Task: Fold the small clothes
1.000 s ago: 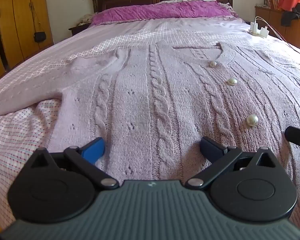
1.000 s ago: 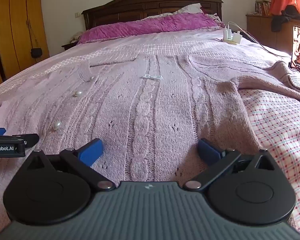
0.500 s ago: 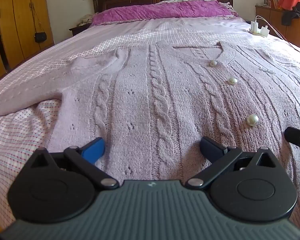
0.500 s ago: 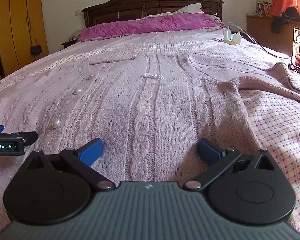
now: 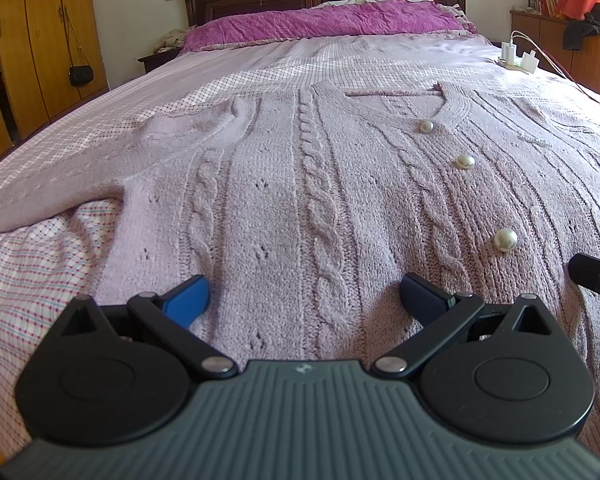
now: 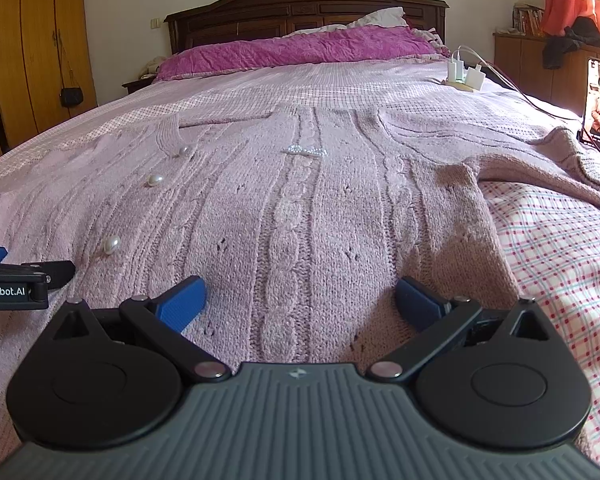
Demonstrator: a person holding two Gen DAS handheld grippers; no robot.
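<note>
Pink knitted cardigan lay flat near the bed's bottom edge; both wide-open claws, left and right, might snag its pearl buttons.

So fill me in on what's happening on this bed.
A person holds a two-finger claw in each hand over a pink cable-knit cardigan that is spread flat, front up, on the bed. The left claw and the right claw are both open and low over the hem end, side by side, gripping nothing. The sleeves lie out to either side and the pearl buttons run up the middle. No fold has been made yet.
</note>
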